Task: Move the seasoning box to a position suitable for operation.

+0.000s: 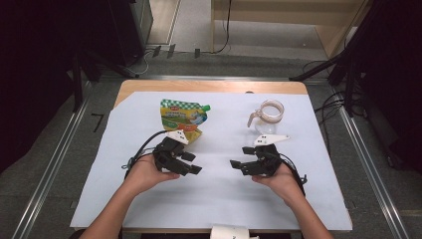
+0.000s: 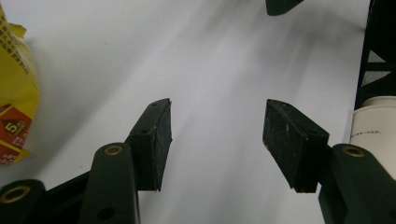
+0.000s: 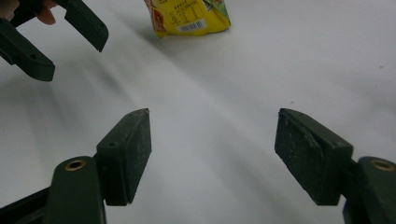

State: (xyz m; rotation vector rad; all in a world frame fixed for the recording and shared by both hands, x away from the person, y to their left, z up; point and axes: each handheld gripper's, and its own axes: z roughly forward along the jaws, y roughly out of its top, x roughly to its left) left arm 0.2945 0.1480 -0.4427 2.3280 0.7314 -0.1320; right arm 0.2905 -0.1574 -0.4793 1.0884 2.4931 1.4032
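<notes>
Left gripper [image 1: 190, 163]: being held in the person's left hand [image 1: 145, 173] over the white sheet [image 1: 219, 199]; jaws standing spread, gripping nothing, bare sheet showing between them in the left gripper view [image 2: 215, 135]; fingers [image 1: 195, 170] pointing toward the other gripper's

Right gripper [image 1: 241, 158]: being held in the person's right hand [image 1: 282, 180], facing the left one across a bare gap; jaws standing wide apart and gripping nothing, bare sheet lying between them in the right gripper view [image 3: 212, 149]

Yellow and green spouted pouch [image 1: 182, 119]: lying on the sheet just beyond the left gripper's fingers, apart from them; showing at the left edge past the left-hand finger in the left gripper view [image 2: 14, 93], and well ahead of the fingers in the right gripper view [image 3: 189, 16]

Clear glass jug [image 1: 267, 117]: standing on the sheet just beyond the right gripper's fingers, handle turned leftward, not touching them

White roll [image 1: 228, 232]: lying at the near table edge, behind both sets of fingers; showing beside the right-hand finger in the left gripper view [image 2: 373, 130]
</notes>
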